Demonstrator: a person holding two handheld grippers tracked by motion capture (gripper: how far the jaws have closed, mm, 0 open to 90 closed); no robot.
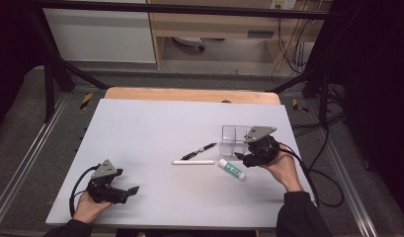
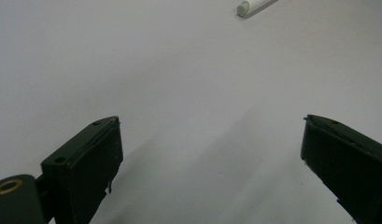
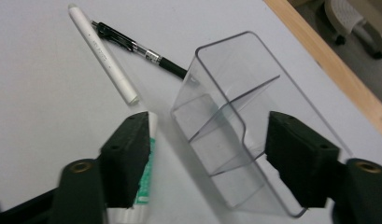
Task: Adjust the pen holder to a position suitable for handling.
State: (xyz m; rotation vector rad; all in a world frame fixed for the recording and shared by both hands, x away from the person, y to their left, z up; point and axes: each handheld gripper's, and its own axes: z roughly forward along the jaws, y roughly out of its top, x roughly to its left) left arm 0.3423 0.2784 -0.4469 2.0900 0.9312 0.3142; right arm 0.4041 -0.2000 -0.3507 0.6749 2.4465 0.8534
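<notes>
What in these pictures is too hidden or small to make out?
- Tube: right gripper view, label behind a black jaw; tiny in high view.
- White stick: left gripper view, cut off by top edge.
- Clear organizer: high view, partly behind the right gripper.
- Pen print: too small.

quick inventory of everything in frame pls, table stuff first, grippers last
clear plastic organiser: 1, transparent, divided into compartments, right side of the table, just in front of the right gripper
pen: 1, black, mid-table, left of the organiser
white stick: 1, white, lying flat just below the pen
tube: 1, white with green print, right of the stick
table: 1, pale grey top, wooden far edge
left gripper: 1, black, near-left of the table, jaws open, nothing between them
right gripper: 1, black, at the organiser, jaws open
hands: 2, dark sleeves, bottom edge
</notes>
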